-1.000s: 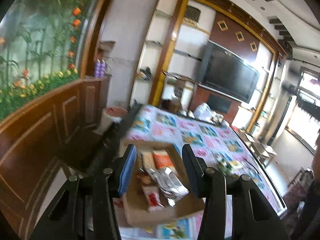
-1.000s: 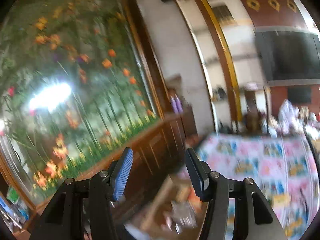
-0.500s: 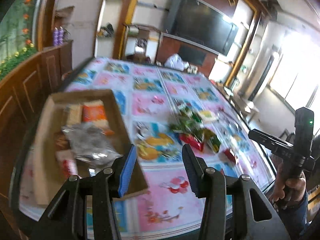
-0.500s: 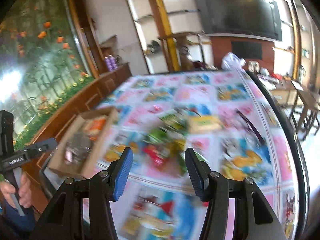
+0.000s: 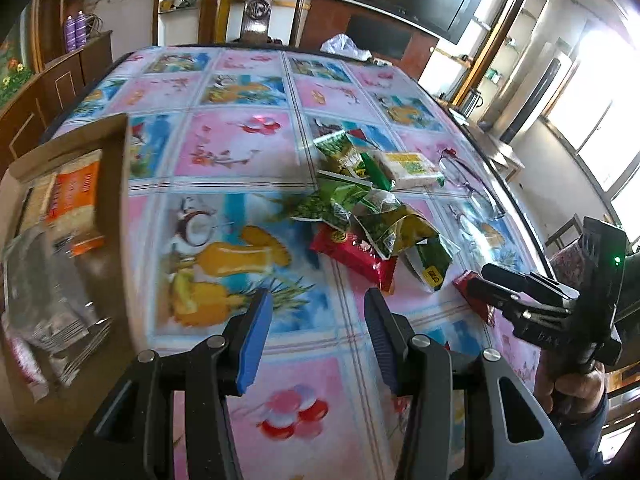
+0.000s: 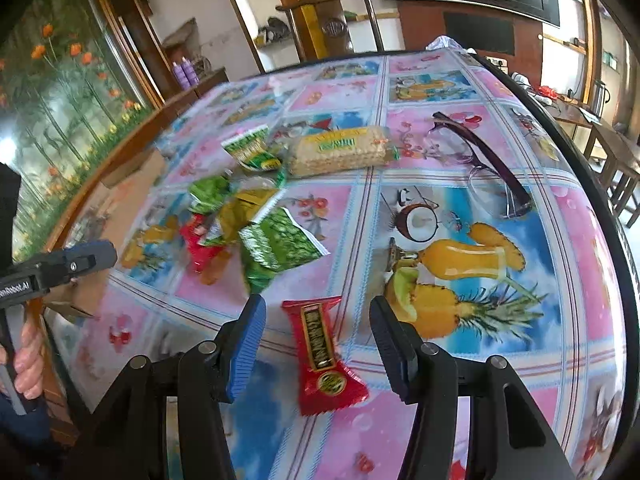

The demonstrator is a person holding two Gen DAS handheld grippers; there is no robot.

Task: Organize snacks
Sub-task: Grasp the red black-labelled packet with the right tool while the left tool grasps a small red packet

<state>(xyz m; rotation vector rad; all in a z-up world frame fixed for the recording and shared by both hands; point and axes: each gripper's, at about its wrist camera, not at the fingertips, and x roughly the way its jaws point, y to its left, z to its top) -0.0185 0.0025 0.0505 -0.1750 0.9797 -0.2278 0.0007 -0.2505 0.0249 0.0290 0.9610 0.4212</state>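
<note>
A heap of green and red snack packets [image 5: 372,216] lies mid-table, with a biscuit pack [image 5: 408,168] behind it. A cardboard box [image 5: 116,184] at the left holds an orange packet [image 5: 76,196] and a silver bag [image 5: 52,292]. My left gripper [image 5: 316,332] is open and empty, above the table before the heap. My right gripper [image 6: 316,344] is open, its jaws either side of a lone red snack bar [image 6: 320,356] lying on the table. The heap [image 6: 256,224] and the biscuit pack [image 6: 340,152] also show in the right wrist view. The right gripper also shows at the right edge of the left wrist view [image 5: 484,284].
The table wears a glossy fruit-print cloth [image 5: 236,148]. A pair of glasses [image 6: 480,168] lies to the right of the snacks. A wooden chair [image 5: 260,8] stands at the far end. A wood-panelled wall [image 6: 120,136] runs along the left side.
Both grippers have swung down from the room and wall toward the table. The left now faces the snack heap; the right has come close over the lone red bar.
</note>
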